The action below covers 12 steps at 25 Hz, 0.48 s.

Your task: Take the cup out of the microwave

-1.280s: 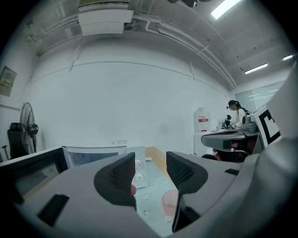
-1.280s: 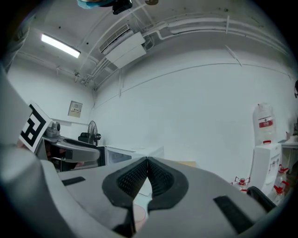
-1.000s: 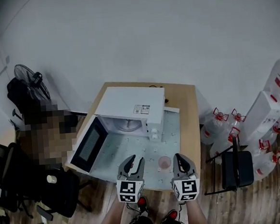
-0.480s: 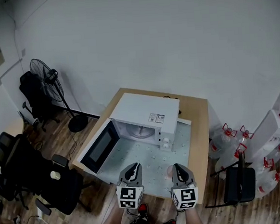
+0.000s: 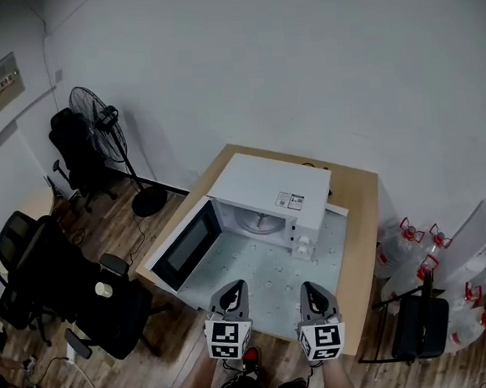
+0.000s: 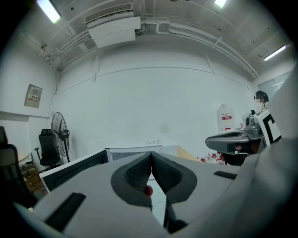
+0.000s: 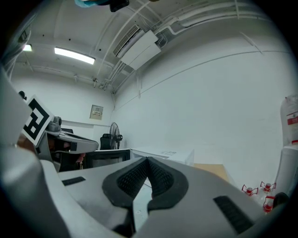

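The white microwave [image 5: 269, 188] stands on the wooden table [image 5: 362, 221] with its door [image 5: 188, 247] swung open to the left. Its cavity shows only the bare turntable [image 5: 258, 222]. No cup shows in the head view. A small reddish spot [image 6: 148, 189] shows through the slit under the left pads; I cannot tell what it is. My left gripper [image 5: 234, 289] [image 6: 151, 156] and right gripper [image 5: 307, 288] [image 7: 148, 161] hang side by side at the table's near edge. Both are shut and hold nothing, and both point level toward the microwave.
A pale mat [image 5: 258, 280] covers the table in front of the microwave. A standing fan [image 5: 99, 125] and black office chairs [image 5: 30, 256] are at the left. At the right stand water bottles [image 5: 410, 239] and a black folding chair [image 5: 421, 327].
The left jaws have closed. Both grippers have drawn back from the mat toward the person. The pinkish cup seen on the mat by the right gripper a second ago is out of sight.
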Each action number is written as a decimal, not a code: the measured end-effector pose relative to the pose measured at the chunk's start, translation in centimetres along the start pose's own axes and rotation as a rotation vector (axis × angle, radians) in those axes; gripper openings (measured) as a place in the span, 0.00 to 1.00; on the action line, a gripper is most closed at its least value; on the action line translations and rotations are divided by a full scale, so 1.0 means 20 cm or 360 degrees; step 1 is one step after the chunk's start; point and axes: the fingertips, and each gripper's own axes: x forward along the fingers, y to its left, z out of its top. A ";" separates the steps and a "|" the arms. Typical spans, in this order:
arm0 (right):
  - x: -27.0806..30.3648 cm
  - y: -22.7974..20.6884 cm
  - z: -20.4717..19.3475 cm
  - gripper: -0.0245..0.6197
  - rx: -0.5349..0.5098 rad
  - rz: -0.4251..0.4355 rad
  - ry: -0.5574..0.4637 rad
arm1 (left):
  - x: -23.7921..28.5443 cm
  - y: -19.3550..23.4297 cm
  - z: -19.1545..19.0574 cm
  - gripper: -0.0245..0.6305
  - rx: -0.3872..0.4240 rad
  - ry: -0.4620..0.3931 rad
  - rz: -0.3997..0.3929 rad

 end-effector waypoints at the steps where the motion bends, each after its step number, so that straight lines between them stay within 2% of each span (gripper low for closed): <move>1: 0.00 0.00 0.00 0.06 -0.0004 -0.0002 0.0002 | 0.00 0.00 0.00 0.07 -0.0002 0.0001 0.0000; 12: 0.03 -0.03 -0.01 0.06 -0.0004 -0.0010 0.0000 | 0.04 -0.01 0.00 0.07 -0.0001 0.0025 -0.0022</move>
